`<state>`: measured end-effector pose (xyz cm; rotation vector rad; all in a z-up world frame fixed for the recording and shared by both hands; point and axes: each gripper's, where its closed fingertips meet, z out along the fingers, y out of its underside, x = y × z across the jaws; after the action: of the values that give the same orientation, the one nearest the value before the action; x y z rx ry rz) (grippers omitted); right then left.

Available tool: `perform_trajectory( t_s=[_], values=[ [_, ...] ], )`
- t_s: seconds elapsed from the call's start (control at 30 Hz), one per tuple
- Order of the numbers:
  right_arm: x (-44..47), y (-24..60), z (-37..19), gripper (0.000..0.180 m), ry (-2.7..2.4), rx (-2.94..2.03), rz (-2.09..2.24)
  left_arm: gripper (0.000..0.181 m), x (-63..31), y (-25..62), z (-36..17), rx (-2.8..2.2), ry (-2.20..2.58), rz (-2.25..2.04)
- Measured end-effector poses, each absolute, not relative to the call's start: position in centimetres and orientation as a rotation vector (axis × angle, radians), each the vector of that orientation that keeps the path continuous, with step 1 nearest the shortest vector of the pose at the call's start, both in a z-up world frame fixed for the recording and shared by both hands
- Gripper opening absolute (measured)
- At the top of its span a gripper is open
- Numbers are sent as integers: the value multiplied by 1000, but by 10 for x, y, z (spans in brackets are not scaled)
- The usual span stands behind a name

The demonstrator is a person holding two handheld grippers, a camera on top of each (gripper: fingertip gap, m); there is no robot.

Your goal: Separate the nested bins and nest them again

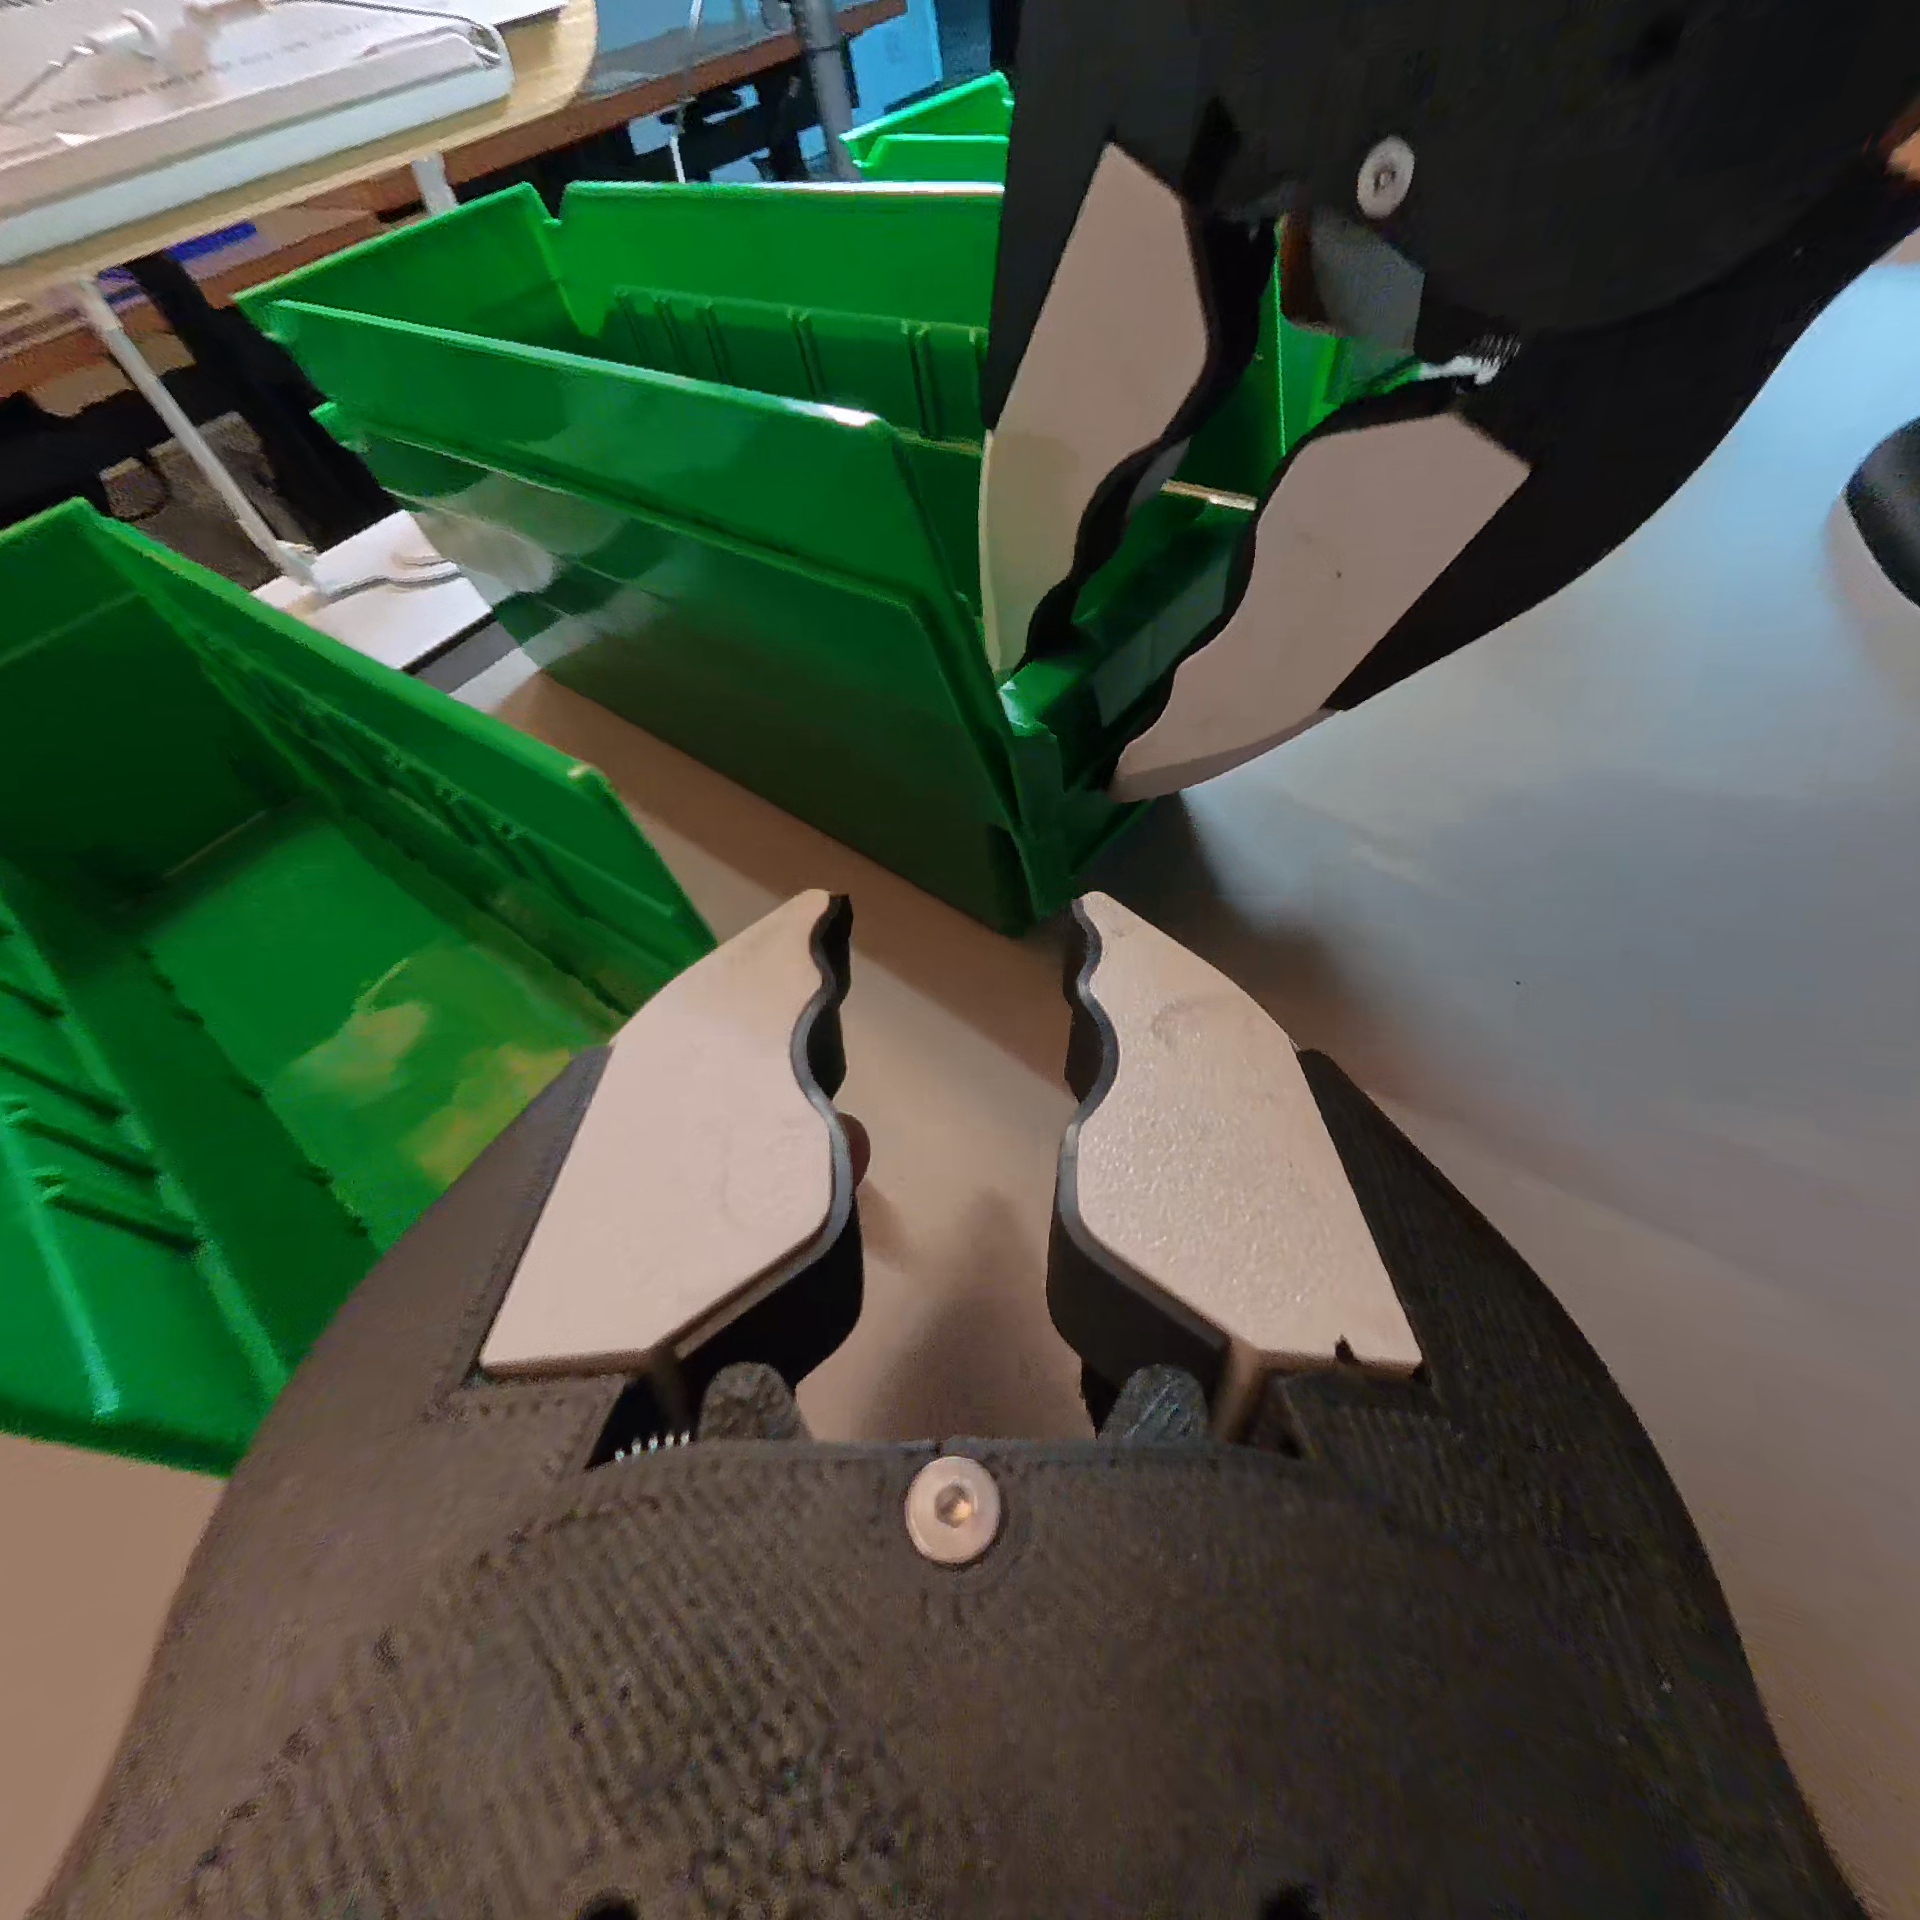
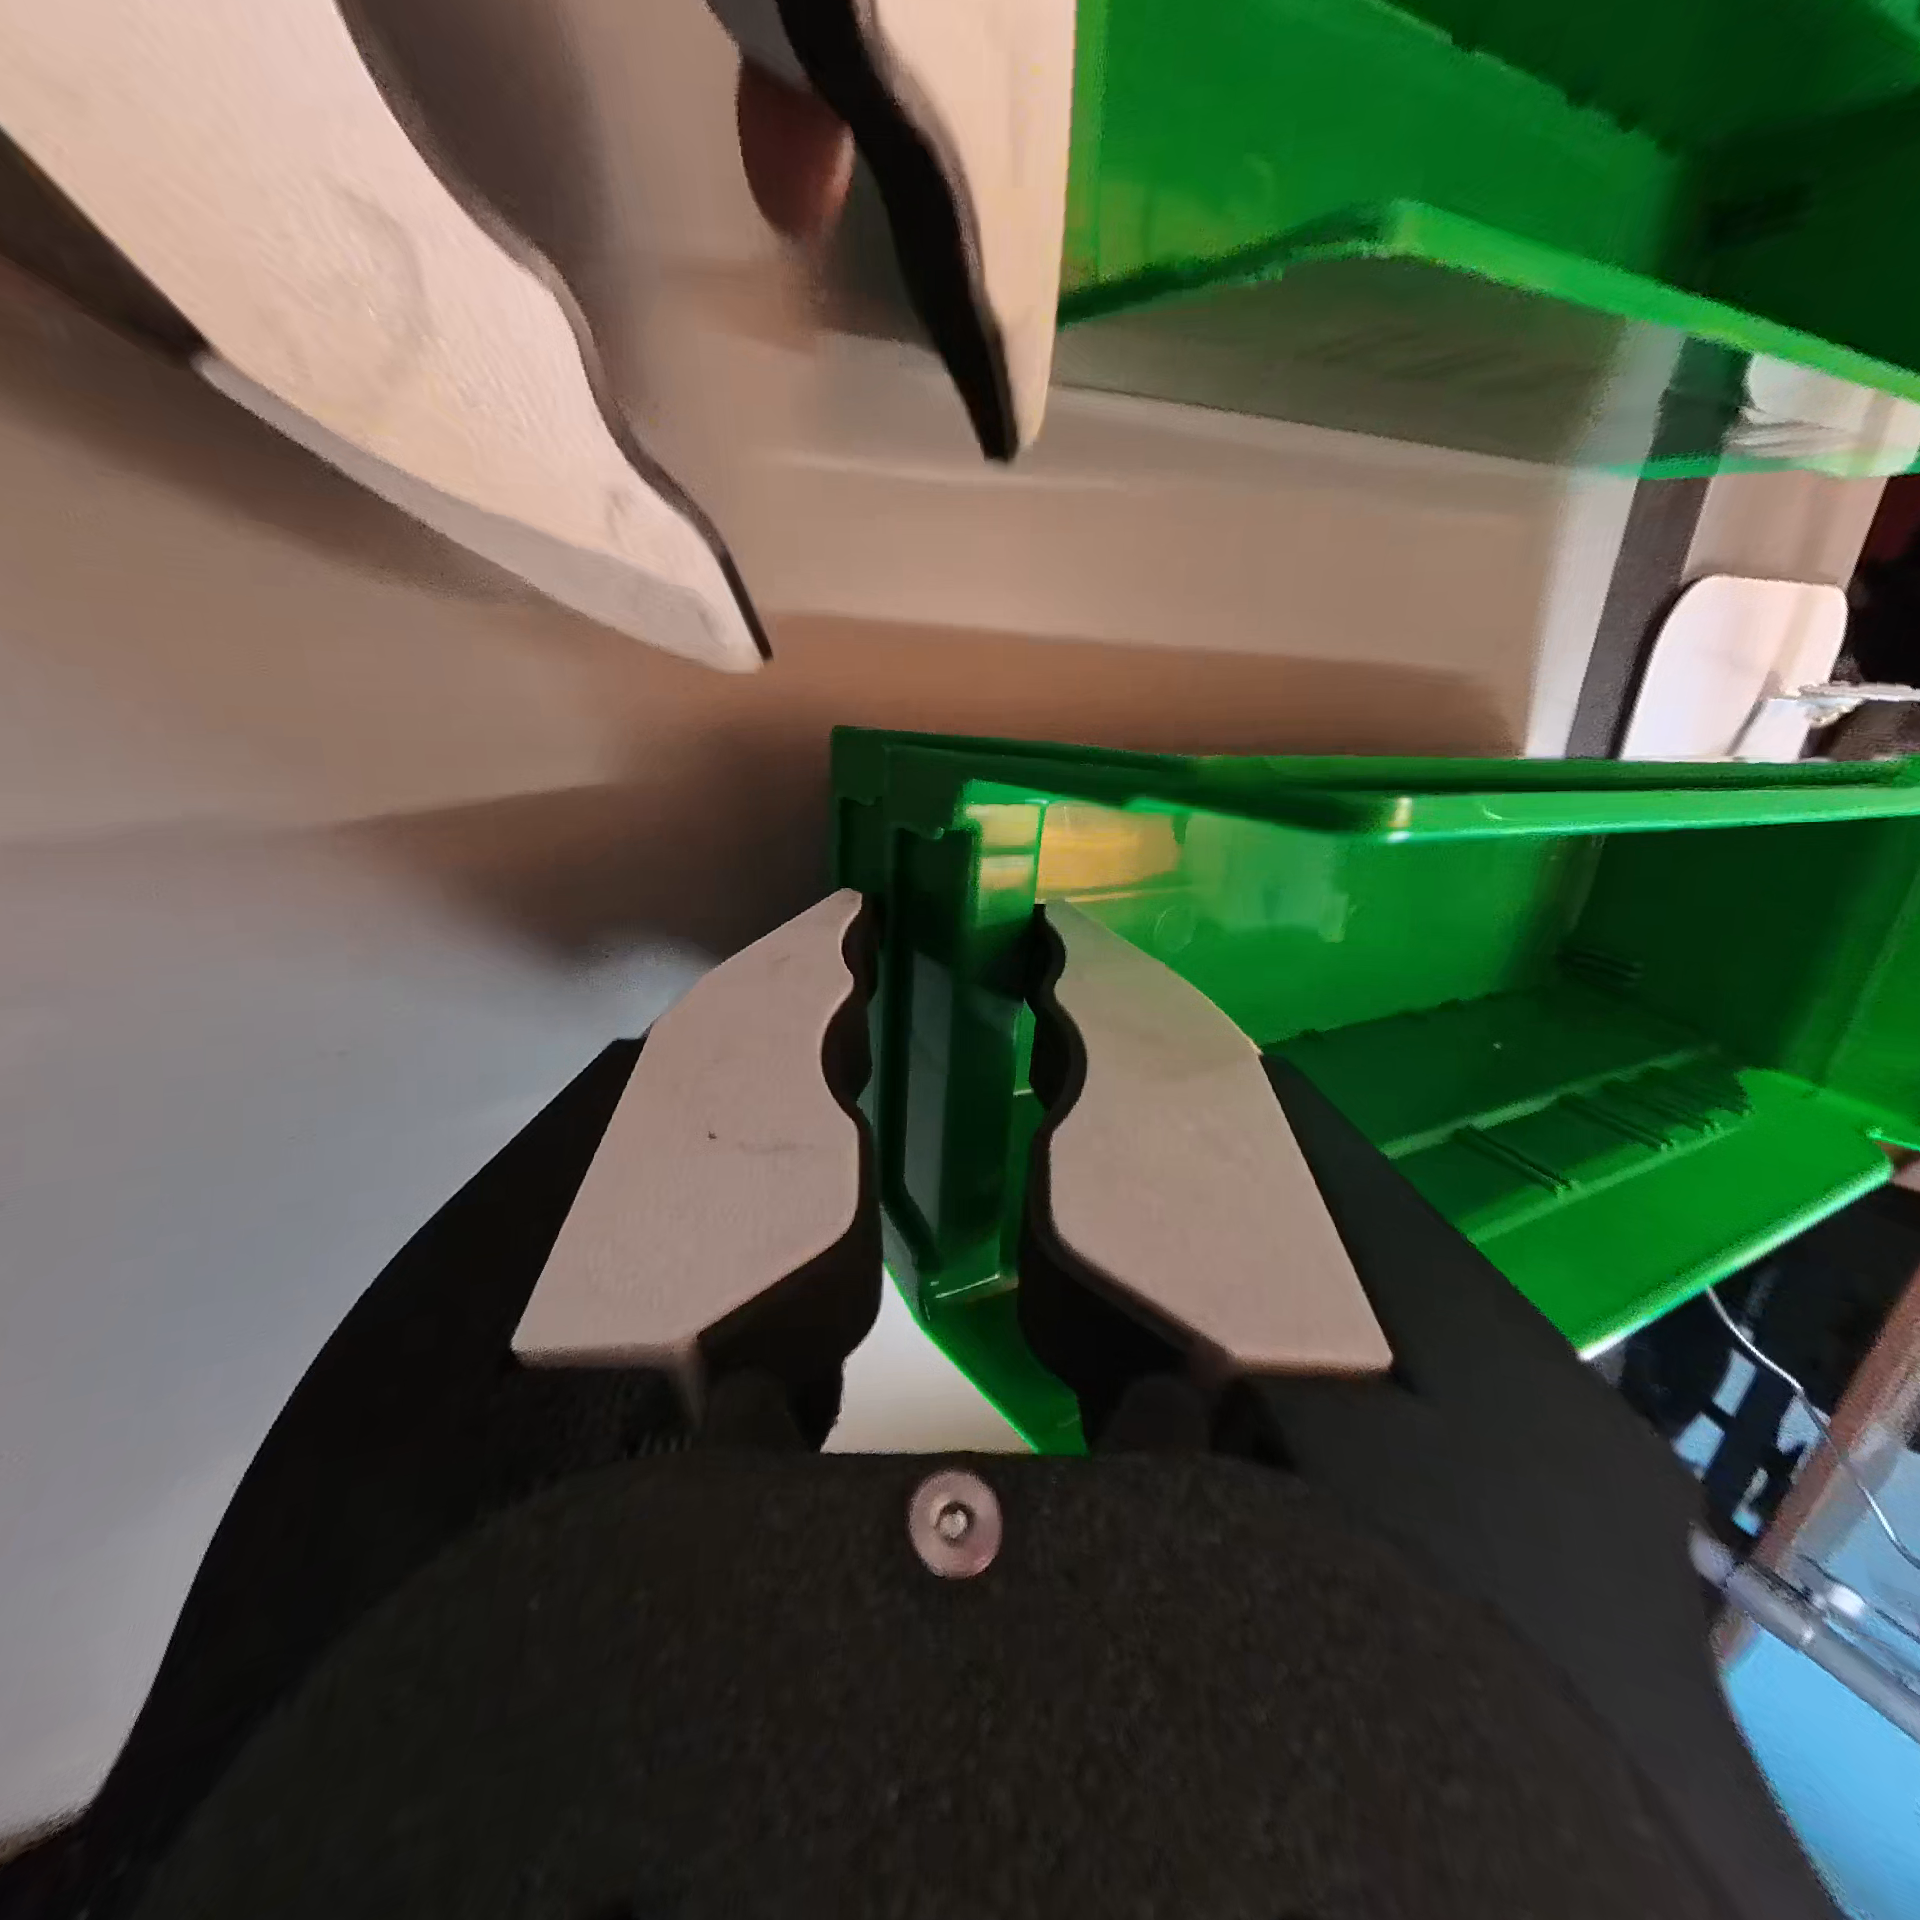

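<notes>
Left wrist view: close, looking down over table (image 1: 1558, 935). Right wrist view: closer. Shared: green bins (image 1: 727, 582).

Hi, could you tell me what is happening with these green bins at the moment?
A person is working with two handheld grippers on a tabletop. The right gripper is clamped on the front wall of the nested green bins, which appear tipped up off the table. The left gripper is open and empty, pointing at the stack's lower corner. A separate green bin already sits apart to the left.
</notes>
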<state>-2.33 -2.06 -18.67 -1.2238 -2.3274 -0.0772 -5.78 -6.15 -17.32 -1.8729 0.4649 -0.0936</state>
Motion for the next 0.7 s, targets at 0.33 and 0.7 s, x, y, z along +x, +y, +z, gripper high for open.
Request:
perform_trajectory(
  t_s=[0.33, 0.7],
  values=[
    [-19, -47, -171, 27, -2365, -1174, -15, 29, -28, -56, -183, -1914, 508, -191],
    [-14, -34, -157, 27, -2315, -1245, 33, 9, -20, -50, -181, -1910, 485, -270]
  ],
)
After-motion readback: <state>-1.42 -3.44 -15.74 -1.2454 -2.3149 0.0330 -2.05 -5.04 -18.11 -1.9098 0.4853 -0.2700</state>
